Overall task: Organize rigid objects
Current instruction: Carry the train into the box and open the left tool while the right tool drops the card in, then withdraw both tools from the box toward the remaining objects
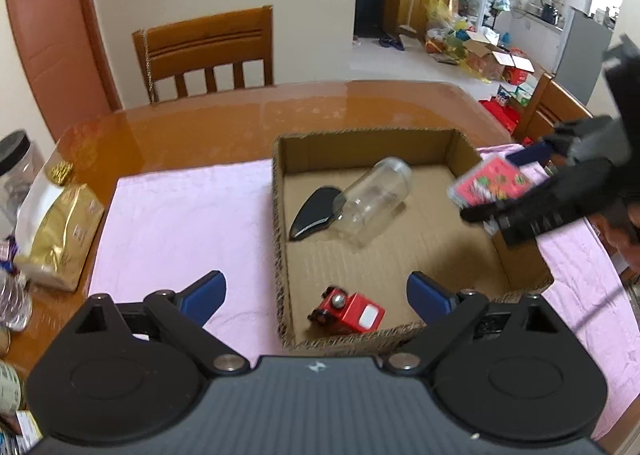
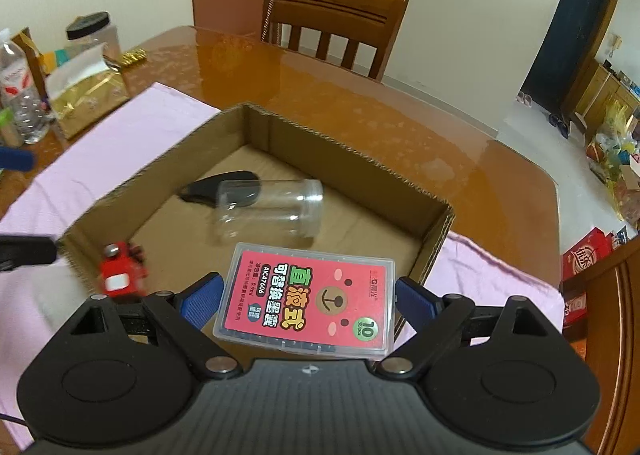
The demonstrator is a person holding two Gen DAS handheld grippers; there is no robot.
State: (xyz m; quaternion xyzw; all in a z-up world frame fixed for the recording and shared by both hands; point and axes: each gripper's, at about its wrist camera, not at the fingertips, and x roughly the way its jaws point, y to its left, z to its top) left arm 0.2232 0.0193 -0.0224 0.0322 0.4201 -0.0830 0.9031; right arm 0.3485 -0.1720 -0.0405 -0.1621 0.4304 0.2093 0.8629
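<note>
Pinched between the right gripper (image 2: 308, 301) pads, a pink plastic case (image 2: 306, 301) hangs over the cardboard box (image 1: 460, 143); left gripper (image 1: 316, 291) gapes empty above the red toy (image 1: 346, 311) inside.

Left gripper (image 1: 316, 291): matte black body, ribbed dark grey top plate with small white mark, two round black discs, silver pivot screws, triangular cutouts in linkage arms, blue textured finger pads (image 1: 204, 293). Right gripper (image 2: 308, 297): same build, black, blue pads (image 2: 200, 301), silver screws, ribbed plate.
</note>
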